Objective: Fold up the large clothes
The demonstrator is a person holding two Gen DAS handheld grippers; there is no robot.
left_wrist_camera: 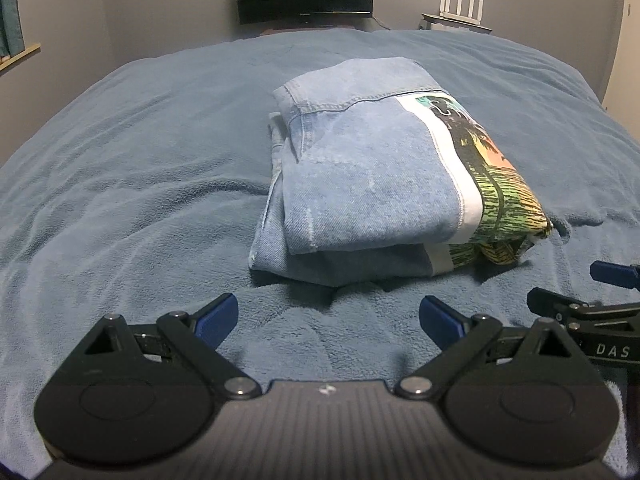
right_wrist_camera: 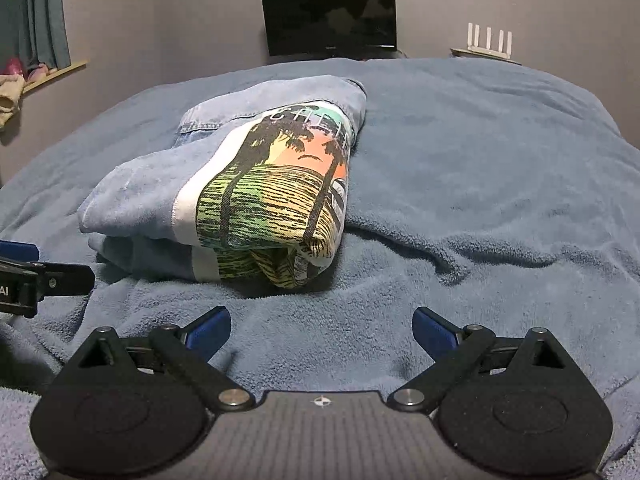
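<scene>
A folded denim garment (left_wrist_camera: 372, 184) lies in a compact bundle on a bed covered with a blue fleece blanket (left_wrist_camera: 140, 184), its top layer bearing a printed panel (right_wrist_camera: 276, 196) of palm trees against an orange, green and yellow sunset, edged by a white band. The fold shows at the near edge, where the lower layers of cloth stack beneath the upper flap. The bundle sits toward the middle of the bed, the blanket creased around it.

The left hand-held gripper (left_wrist_camera: 328, 318) hangs just short of the bundle's near edge with its blue-tipped fingers spread wide and holding nothing. The right hand-held gripper (right_wrist_camera: 322, 328) does likewise, fingers apart and empty above the blanket, with the printed end of the garment ahead of it and to its left. Each tool appears at the edge of the other's view, the two side by side and close together.

Beyond the bed, a dark monitor (right_wrist_camera: 330, 16) stands against the grey wall, with a white router (left_wrist_camera: 460, 6) with upright antennas to its right. A curtain (right_wrist_camera: 36, 12) and a wooden ledge (right_wrist_camera: 56, 74) occupy the left side of the room.
</scene>
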